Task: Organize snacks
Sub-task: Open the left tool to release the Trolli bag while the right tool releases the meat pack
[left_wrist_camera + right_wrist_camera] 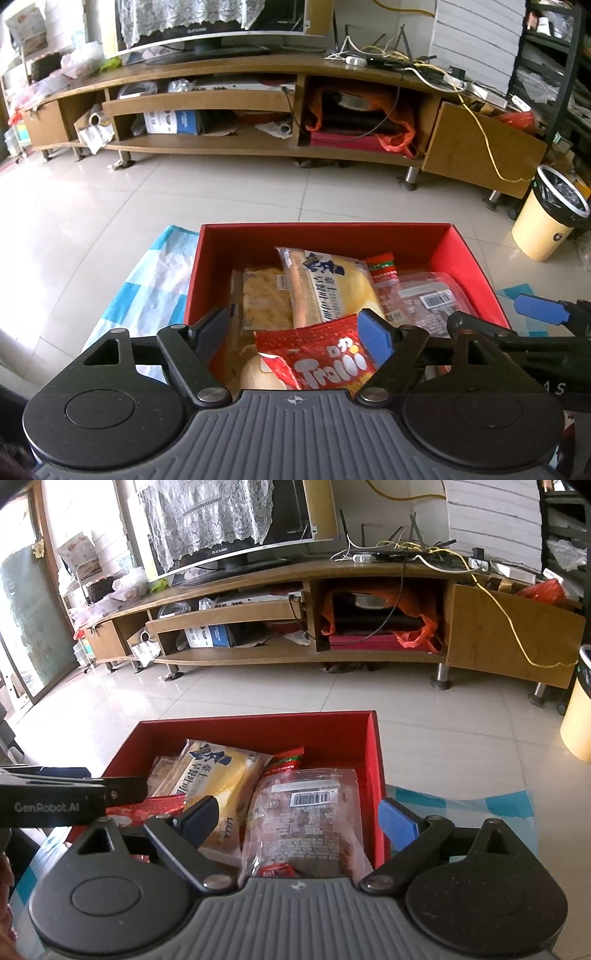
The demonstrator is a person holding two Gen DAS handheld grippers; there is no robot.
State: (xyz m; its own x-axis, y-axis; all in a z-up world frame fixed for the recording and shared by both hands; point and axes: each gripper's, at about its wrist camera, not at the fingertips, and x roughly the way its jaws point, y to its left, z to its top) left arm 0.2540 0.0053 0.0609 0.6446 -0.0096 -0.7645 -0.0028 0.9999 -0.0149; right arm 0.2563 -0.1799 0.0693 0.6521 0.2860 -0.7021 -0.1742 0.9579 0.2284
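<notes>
A red box (469, 254) (373, 775) holds several snack packs. A yellow bread pack (328, 284) (218, 775) lies across the middle. A clear pack with a barcode (424, 299) (310, 823) lies at the right. A red Trolli bag (321, 358) sits near the front, with a small red sachet (382, 267) at the back. My left gripper (295, 332) is open over the Trolli bag, its fingers apart and empty. My right gripper (299, 819) is open, straddling the box's right wall above the barcode pack.
The box rests on a blue-and-white checked cloth (155, 273) (461, 805). Beyond is tiled floor (221, 195), a long wooden TV stand (258, 144) and a cream waste bin (546, 218). The right gripper's fingertip (539, 310) shows beside the box.
</notes>
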